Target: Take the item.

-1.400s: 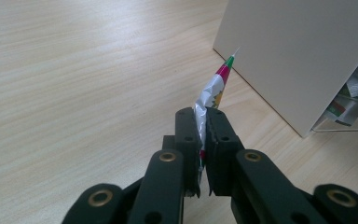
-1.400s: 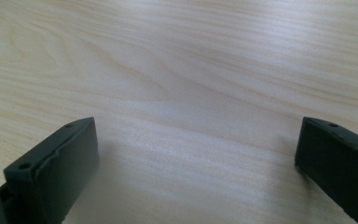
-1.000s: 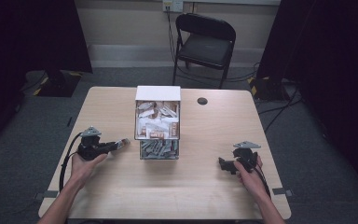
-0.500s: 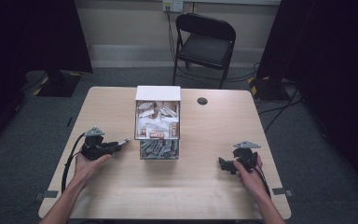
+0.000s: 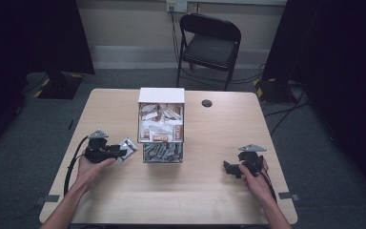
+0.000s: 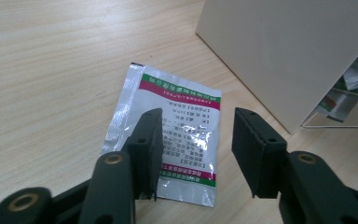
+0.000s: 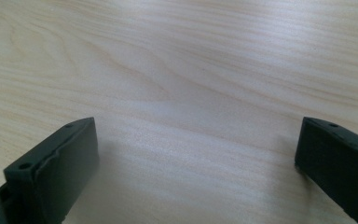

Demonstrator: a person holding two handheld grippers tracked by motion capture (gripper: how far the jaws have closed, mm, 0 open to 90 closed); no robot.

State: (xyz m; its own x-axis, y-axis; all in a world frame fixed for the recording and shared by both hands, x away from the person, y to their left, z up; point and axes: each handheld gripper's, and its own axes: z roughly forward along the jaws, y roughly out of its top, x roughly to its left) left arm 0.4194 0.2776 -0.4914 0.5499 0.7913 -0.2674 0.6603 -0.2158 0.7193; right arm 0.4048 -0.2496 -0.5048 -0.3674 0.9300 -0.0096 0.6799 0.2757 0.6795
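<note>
A silver sachet (image 6: 179, 105) with green and red bands and printed text lies flat on the wooden table (image 5: 195, 191), just left of a white box (image 5: 161, 125). My left gripper (image 6: 196, 116) is open, its jaws standing apart over the sachet's near half without pinching it. From above, the left gripper (image 5: 119, 152) points right toward the sachet (image 5: 127, 144) and the box. My right gripper (image 5: 228, 168) rests low at the table's right side, open wide, and the right gripper (image 7: 196, 126) has only bare wood between its jaws.
The box's white side wall (image 6: 289, 51) stands close on the right of the sachet. Its upper part holds several white sachets (image 5: 160, 121), its lower part grey pieces (image 5: 162, 151). A round black hole (image 5: 207, 103) marks the table's far side; a folding chair (image 5: 209, 45) stands beyond.
The left hand and gripper have edged slightly right and toward the near edge, with the sachet staying beside the box. The right gripper has not moved.
</note>
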